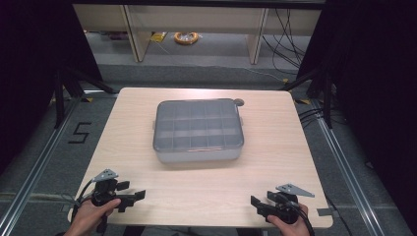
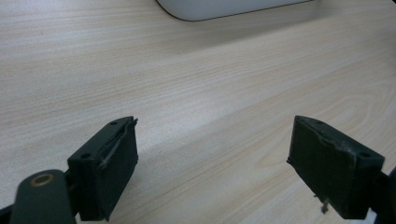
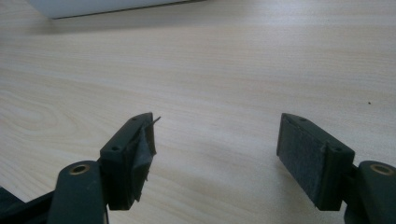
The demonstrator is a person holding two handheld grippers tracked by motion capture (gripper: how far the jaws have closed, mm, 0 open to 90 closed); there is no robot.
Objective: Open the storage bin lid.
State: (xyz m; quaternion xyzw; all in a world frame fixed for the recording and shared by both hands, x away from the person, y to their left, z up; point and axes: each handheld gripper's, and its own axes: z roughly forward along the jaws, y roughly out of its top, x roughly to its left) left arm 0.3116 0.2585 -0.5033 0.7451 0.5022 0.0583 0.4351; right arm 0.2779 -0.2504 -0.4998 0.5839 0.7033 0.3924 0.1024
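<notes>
In the high view, one lidded compartment box (image 1: 198,129) is seen on the table (image 1: 275,162), well ahead of both tools and between them: ahead and right of the left gripper (image 1: 132,198), ahead and left of the right gripper (image 1: 256,205). Two grippers are counted, each held by a hand.

In the left gripper view, jaws are spread wide with nothing between them; a box corner (image 2: 224,7) is seen far ahead.

In the right gripper view, jaws likewise gape empty; a box edge (image 3: 107,5) is seen far ahead, left.

One lidded compartment box (image 1: 198,129) sat on the tabletop (image 1: 275,162), well ahead of the fingers (image 1: 137,195). Two grippers were there, left (image 1: 132,199) and right (image 1: 256,205), each with two fingers. One small round thing (image 1: 239,102), perhaps a knob, lay behind the box.
</notes>
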